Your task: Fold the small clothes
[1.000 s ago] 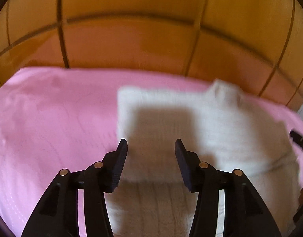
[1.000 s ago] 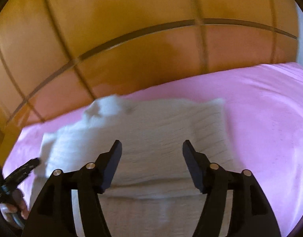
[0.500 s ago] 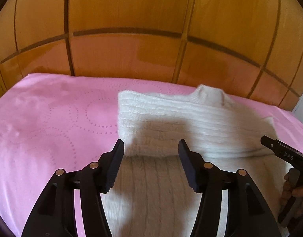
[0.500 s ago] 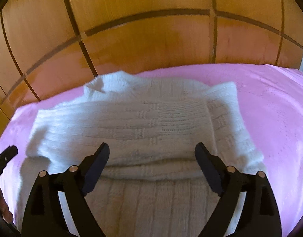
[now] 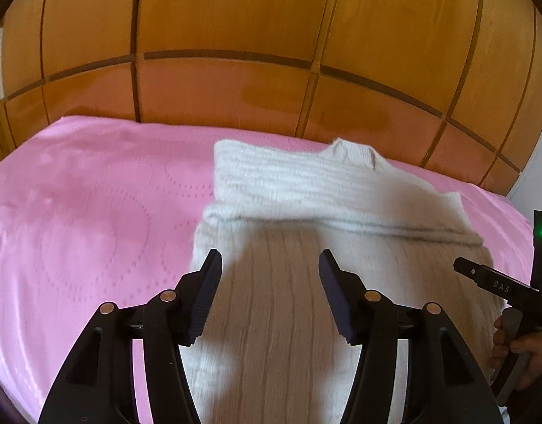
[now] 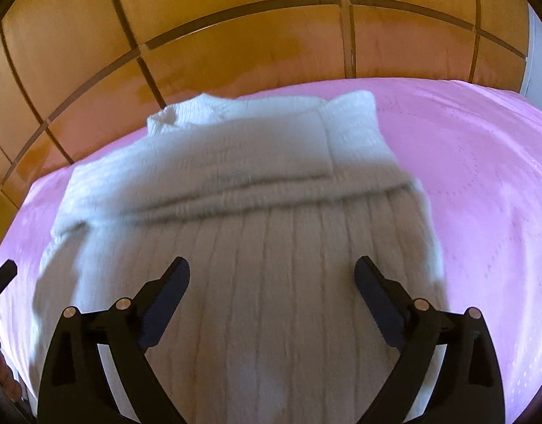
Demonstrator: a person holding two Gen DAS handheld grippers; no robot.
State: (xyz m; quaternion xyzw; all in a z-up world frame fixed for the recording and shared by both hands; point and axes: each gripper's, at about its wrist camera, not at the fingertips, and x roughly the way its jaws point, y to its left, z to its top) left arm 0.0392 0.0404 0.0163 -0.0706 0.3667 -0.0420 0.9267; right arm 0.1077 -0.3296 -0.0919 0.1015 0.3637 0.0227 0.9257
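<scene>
A white knitted sweater [image 5: 306, 247] is being shown spread on a pink bedspread [image 5: 87, 219], directly ahead of and beneath both tools, with its sleeves laid across the upper body in a band and its collar pointing away toward the wooden headboard [image 5: 235, 88]. The left gripper [image 5: 270, 265] is being held above the ribbed lower part of the garment, its jaws parted moderately and nothing being gripped between them; the sweater's near left edge is lying just outside its left finger. The right gripper [image 6: 272, 274] is being held over the same ribbed panel, its jaws spread wider, and no fabric is being pinched by them. Whether either set of fingertips is being pressed against the knit cannot be told, since both views are blurred there. In the left wrist view, the right gripper [image 5: 483, 279] is being seen off to the right, at the garment's edge, with a green light glowing on it. In the right wrist view, a finger of the left gripper [image 6: 2, 275] is showing at the far left edge.
</scene>
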